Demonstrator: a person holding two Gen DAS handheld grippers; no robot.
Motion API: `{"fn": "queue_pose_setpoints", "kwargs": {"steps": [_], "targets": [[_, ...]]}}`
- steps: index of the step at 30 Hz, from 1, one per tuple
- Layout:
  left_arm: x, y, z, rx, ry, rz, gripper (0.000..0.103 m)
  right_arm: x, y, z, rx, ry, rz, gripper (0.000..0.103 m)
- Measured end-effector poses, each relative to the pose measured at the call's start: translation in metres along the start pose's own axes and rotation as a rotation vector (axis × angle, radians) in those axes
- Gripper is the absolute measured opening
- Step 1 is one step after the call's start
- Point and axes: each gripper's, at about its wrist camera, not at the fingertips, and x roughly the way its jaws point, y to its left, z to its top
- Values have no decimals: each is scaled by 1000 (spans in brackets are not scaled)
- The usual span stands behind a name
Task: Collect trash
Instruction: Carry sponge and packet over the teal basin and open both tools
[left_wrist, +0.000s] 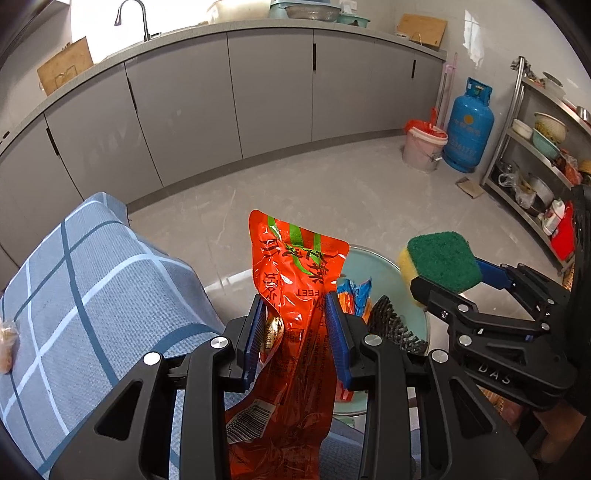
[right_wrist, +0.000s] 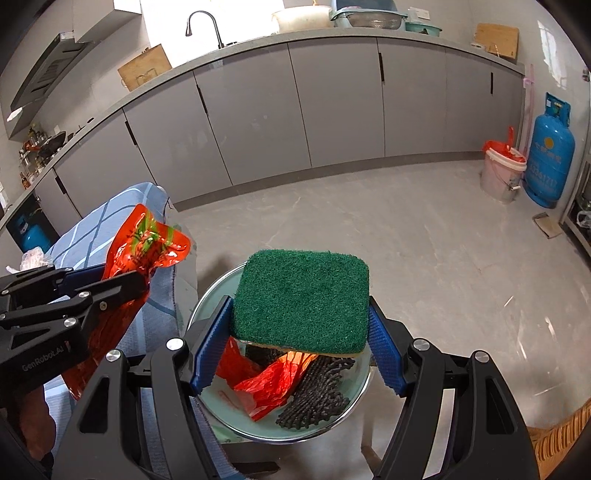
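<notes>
Left gripper (left_wrist: 297, 332) jaws clamp the red wrapper (left_wrist: 295, 295); right gripper (right_wrist: 297, 347) jaws clamp the sponge (right_wrist: 303, 301).

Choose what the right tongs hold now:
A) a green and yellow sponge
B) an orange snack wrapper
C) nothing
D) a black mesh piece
A: in the right wrist view the right tongs are shut on the sponge, green side up, above the bowl.
</notes>
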Motion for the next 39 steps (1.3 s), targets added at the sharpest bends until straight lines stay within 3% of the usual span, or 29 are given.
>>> {"fn": "queue_pose_setpoints", "kwargs": {"steps": [4, 7, 8, 9, 14, 25, 39], "targets": [[5, -3, 0, 5, 11, -9, 34, 2, -1, -1, 7, 3, 7, 70], [9, 0, -1, -7, 21, -12, 38, 4, -3, -2, 26, -5, 25, 77], [9, 1, -1, -14, 19, -3, 52, 5, -5, -3, 34, -9, 31, 87], [8, 3, -1, -19, 11, 6, 63, 4, -7, -3, 44, -15, 31, 90], [5, 13, -1, -30, 4, 38, 64, 4, -15, -9, 89, -6, 17, 90], [-20, 39, -16, -56, -21, 113, 76, -8, -19, -21, 128, -9, 12, 94], [-81, 86, -41, -115, -73, 234, 85, -28, 17, -20, 65, -22, 49, 96]]}}
